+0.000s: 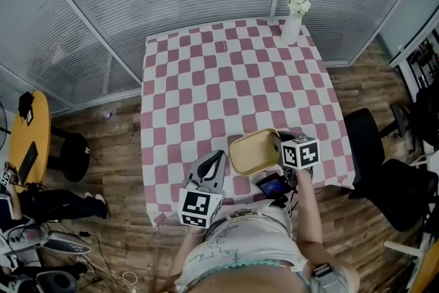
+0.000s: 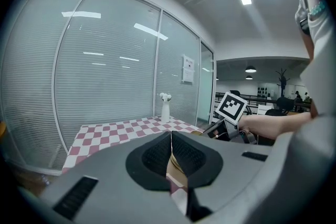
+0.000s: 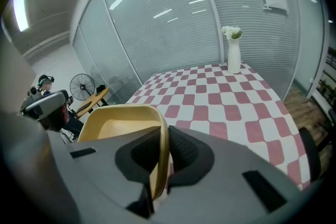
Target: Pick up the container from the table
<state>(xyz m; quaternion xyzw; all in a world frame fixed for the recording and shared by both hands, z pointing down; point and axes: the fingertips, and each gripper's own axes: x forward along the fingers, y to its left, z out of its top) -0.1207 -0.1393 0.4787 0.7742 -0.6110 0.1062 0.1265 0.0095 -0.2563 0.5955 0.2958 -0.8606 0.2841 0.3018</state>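
A shallow yellow container (image 1: 252, 151) is at the near edge of the checked table (image 1: 206, 79). My right gripper (image 1: 280, 143) is shut on its right rim. In the right gripper view the thin yellow wall of the container (image 3: 118, 123) runs between the pads of the right gripper (image 3: 167, 136). My left gripper (image 1: 219, 156) is just left of the container and clear of it. In its own view the left gripper (image 2: 171, 136) has both pads pressed together with nothing between them.
A white vase with flowers (image 1: 293, 22) stands at the table's far right corner. A black office chair (image 1: 384, 168) is to the right of the table. A round yellow side table (image 1: 31, 134) stands at the far left. Glass walls with blinds lie behind.
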